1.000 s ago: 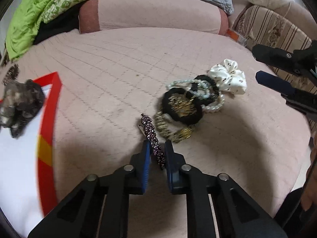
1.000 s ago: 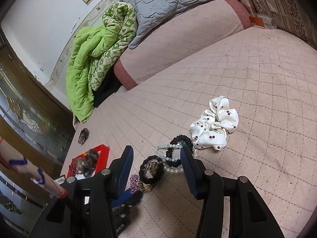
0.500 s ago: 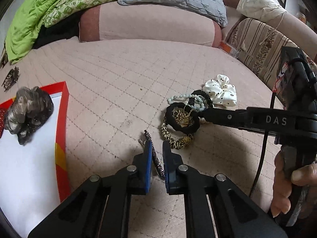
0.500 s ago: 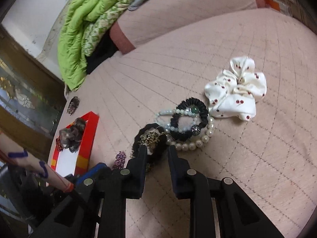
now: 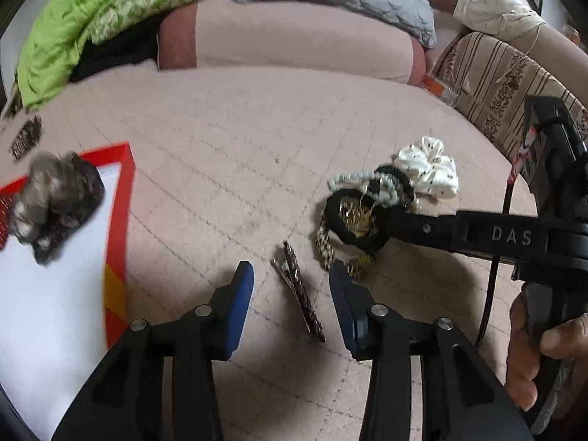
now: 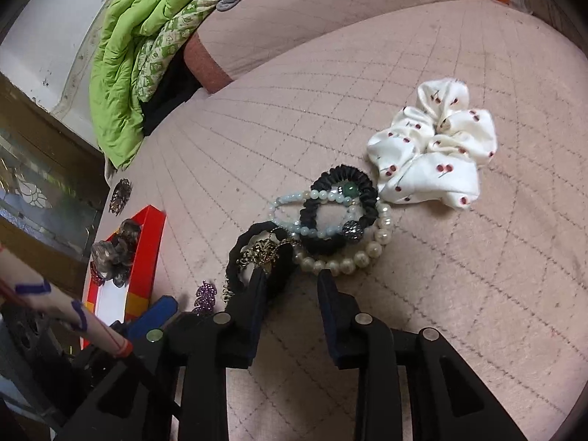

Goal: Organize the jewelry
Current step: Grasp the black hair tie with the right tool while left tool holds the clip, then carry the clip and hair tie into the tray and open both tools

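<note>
A: Count?
B: One sparkly hair clip [image 5: 299,292] flat on the pink bed cover [image 5: 228,169]. One black hair tie with a gold charm [image 6: 257,253], one ruffled black hair tie [image 6: 340,209], one pale bead bracelet [image 6: 290,202], one pearl bracelet [image 6: 352,261], one leopard-print band [image 5: 325,248], one white cherry scrunchie [image 6: 431,154] — all in a pile right of the clip. One red-rimmed tray [image 5: 119,220] to the left, one dark scrunchie [image 5: 55,198] in it.
A: Hand-held grippers?
B: Left hand-held gripper [image 5: 290,288] angled down, jaws just spread, clip lies loose between them — nothing gripped. Right hand-held gripper [image 6: 290,294] angled down at the pile, jaws just widened a bit; left finger [image 6: 257,294] against the charm tie's band, not clamped. A hand [image 5: 540,349] wraps its handle.
</note>
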{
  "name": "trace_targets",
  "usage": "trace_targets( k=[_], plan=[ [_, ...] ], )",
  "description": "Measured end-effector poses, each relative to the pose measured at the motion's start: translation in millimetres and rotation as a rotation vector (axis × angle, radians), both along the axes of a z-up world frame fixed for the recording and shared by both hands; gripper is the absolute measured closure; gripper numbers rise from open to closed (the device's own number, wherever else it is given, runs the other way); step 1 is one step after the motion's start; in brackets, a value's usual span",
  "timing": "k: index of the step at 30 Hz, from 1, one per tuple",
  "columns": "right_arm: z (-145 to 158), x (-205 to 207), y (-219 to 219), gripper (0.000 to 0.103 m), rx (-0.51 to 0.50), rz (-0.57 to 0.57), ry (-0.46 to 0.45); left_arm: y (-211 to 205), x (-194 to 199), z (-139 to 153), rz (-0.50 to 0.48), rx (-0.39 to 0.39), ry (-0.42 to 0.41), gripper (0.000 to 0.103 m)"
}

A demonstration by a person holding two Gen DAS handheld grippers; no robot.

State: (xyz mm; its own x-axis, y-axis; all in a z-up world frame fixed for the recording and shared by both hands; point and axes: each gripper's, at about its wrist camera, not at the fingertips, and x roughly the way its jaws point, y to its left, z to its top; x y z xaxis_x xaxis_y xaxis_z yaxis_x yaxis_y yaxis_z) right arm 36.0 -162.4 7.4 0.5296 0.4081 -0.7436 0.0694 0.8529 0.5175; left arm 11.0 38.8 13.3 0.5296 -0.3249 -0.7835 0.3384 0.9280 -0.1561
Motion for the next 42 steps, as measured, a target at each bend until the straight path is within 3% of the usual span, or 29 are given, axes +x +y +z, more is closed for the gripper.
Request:
trace_targets(
  k=[6,7,8,10,15,22,30,42],
  plan=[
    [-5.0,8.8,8.5,0.071,-0.009,0.003,-0.001,-10.5,1.1,-9.3,-0.022,0.042,-0.012,0.063],
    [-4.2,8.2,9.9,0.085,-0.015,0.010,-0.008,-10.1,1.6,-10.1,-0.019,0.043,-0.014,0.068],
    [-3.4,7.7,10.1,0.091,-0.008,0.019,-0.013,-9.8,2.6,-11.0,-0.014,0.051,-0.021,0.076],
    [4.2,3.9,8.3,0.091,-0.009,0.012,-0.047,-7.5,3.6,-10.3,-0.008,0.042,-0.026,0.090],
    [45.3,-15.0,-5.0,0.092,0.006,-0.028,-0.258,-6.1,3.0,-8.3,-0.007,0.021,-0.032,0.092],
    [77.8,-36.4,-16.5,0.092,-0.024,-0.097,-0.432,0.8,1.7,3.3,0.002,-0.032,-0.075,0.092],
    [74.8,-32.8,-5.4,0.092,-0.035,-0.052,-0.416,11.6,-1.5,22.7,0.026,-0.069,-0.126,0.092],
    [72.5,-34.3,16.0,0.092,-0.070,0.001,-0.411,21.5,-11.8,43.2,0.042,-0.041,-0.200,0.092]
  ],
)
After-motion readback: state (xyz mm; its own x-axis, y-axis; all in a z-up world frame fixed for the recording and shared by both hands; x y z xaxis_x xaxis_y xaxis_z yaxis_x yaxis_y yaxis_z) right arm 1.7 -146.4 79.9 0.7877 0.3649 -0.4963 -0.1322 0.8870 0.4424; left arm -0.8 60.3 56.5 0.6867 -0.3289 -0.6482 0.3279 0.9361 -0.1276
